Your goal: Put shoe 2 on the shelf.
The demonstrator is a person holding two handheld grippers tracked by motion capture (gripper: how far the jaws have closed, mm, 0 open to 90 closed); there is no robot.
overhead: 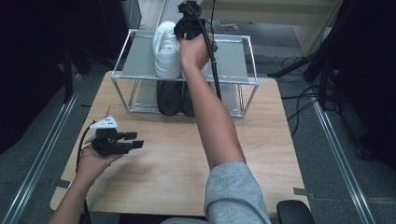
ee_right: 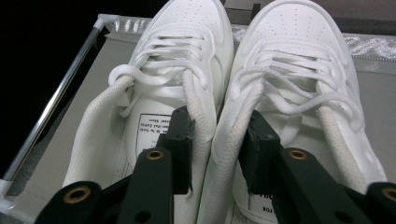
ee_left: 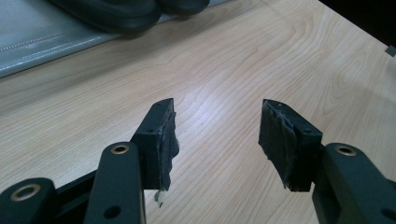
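While right gripper [ee_right: 215,149] jaws straddle the white sneakers' [ee_right: 233,70] inner collars, apart | lift straight off rack [overhead: 140,60] | left gripper [ee_left: 215,135] agape.

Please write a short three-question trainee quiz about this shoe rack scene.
1. True or false: the left claw holds a shoe.
2. Where does the pair of white sneakers stand? A) top shelf of the rack B) wooden table C) floor
3. What lies on the rack's lower level?

Key: 1. False; it is open over the table. 2. A. 3. A pair of black shoes.
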